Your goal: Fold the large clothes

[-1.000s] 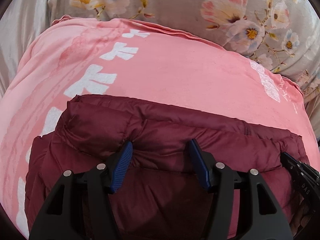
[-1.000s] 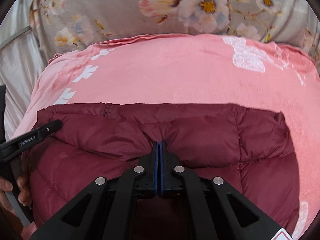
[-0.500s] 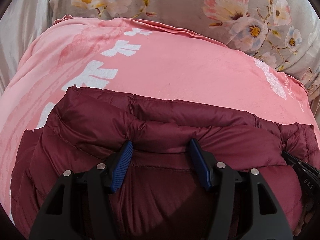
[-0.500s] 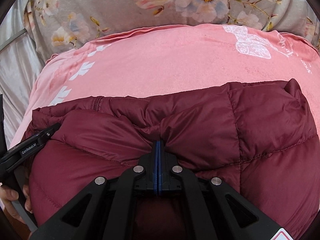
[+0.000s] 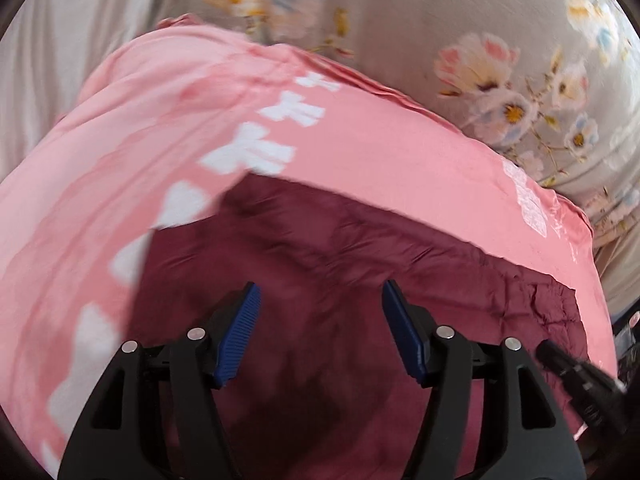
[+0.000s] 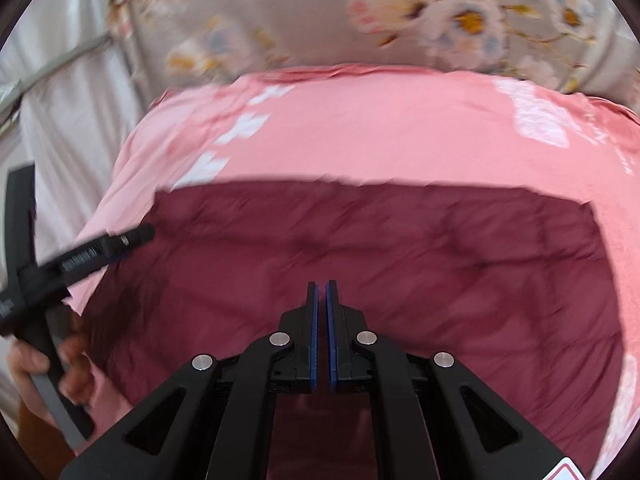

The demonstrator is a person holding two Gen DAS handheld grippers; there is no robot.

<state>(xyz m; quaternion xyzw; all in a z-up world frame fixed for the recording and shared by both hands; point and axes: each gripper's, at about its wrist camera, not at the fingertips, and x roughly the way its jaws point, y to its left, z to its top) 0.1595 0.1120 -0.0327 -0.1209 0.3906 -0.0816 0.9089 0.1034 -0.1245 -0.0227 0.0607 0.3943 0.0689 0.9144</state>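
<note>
A dark red puffer jacket (image 5: 340, 240) lies flat on a pink blanket (image 5: 360, 140); the same jacket (image 6: 420, 248) fills the middle of the right wrist view. My left gripper (image 5: 321, 286) hovers over it, its jaws wide and still opening, with nothing between the blue pads. My right gripper (image 6: 321, 284) is over the jacket's middle. Its jaws are opening, with only a narrow slit between the pads and no cloth in it. The left gripper's fingers (image 6: 132, 236) show at the jacket's left edge, held by a hand (image 6: 24, 364). Both views are blurred by motion.
The pink blanket (image 6: 360, 132) with white prints lies on a grey floral sheet (image 5: 440, 20), seen also as the floral sheet (image 6: 280, 8) beyond the blanket. Pale white fabric (image 6: 72, 100) hangs at the left. The right gripper's finger (image 5: 560, 356) pokes in at lower right.
Both grippers have let go of the raised fold of the jacket and pulled back from it. The jacket, bunched up half a second ago, now lies flat.
</note>
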